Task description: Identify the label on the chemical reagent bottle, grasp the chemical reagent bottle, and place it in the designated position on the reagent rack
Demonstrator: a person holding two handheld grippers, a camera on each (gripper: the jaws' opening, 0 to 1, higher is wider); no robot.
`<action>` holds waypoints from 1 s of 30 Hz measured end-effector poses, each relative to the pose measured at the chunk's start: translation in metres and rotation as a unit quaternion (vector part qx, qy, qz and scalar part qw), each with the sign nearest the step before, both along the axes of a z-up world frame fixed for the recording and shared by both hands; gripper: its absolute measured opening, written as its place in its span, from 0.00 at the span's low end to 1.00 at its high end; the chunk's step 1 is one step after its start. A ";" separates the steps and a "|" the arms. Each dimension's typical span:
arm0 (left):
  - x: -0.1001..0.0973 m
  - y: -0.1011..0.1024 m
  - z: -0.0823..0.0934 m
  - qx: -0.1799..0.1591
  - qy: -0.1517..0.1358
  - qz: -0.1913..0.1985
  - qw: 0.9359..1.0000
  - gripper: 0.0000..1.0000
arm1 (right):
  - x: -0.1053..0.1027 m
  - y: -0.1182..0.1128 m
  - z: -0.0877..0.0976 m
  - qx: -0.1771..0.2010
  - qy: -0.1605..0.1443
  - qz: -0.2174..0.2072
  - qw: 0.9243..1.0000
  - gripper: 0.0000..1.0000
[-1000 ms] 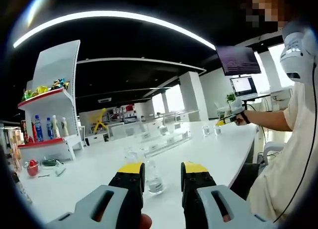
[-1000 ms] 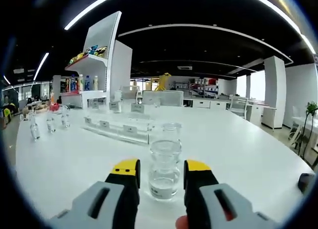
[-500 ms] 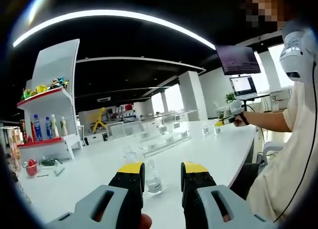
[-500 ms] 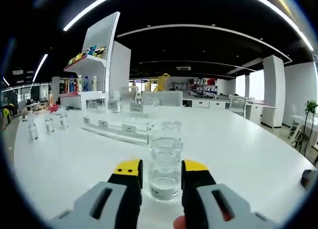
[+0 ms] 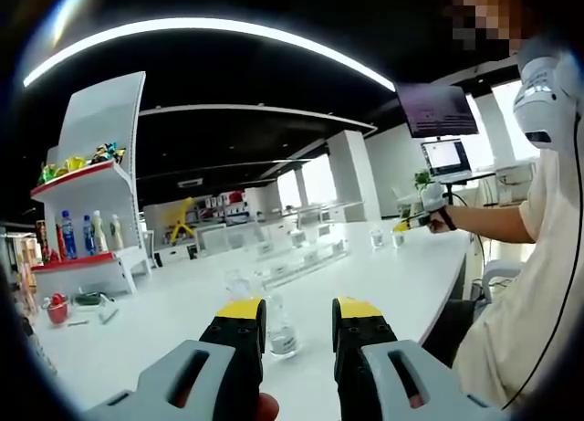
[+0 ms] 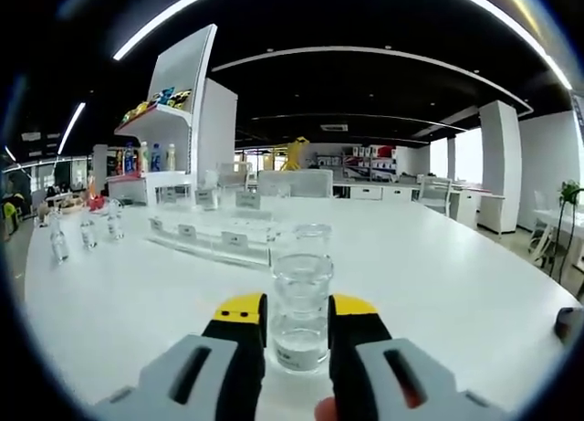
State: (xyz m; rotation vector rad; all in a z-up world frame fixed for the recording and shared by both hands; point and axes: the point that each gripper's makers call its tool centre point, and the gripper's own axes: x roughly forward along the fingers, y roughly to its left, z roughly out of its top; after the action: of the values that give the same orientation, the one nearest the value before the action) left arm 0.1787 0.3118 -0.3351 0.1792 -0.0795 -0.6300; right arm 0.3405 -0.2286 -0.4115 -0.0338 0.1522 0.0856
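Standing on the white surface, a clear reagent bottle sits between the yellow-tipped fingers of the right gripper in the right gripper view; the fingers press against both of its sides, clenched on it, with a white label low on the glass whose text is too small to read. Just beyond it stands a second clear bottle, and past that, to the left, lies the long transparent reagent rack with small white tags along its front. Three more small bottles stand well apart near the surface's left edge, in front of a white shelf unit carrying coloured bottles. In the left gripper view, the left gripper hangs low over the surface with its fingers spread and empty; a small clear bottle stands on the surface between and beyond them, untouched. To the right, a person's hand holds the other gripper out over the surface.
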 end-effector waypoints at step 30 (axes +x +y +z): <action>0.000 0.000 0.002 0.000 -0.002 0.001 1.000 0.29 | 0.006 -0.008 0.000 0.009 -0.012 -0.013 1.000 0.19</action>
State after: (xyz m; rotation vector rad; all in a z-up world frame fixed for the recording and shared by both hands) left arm 0.1783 0.3118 -0.3333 0.1814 -0.0840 -0.6283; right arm 0.3467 -0.2363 -0.4112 -0.0154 0.1273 0.0611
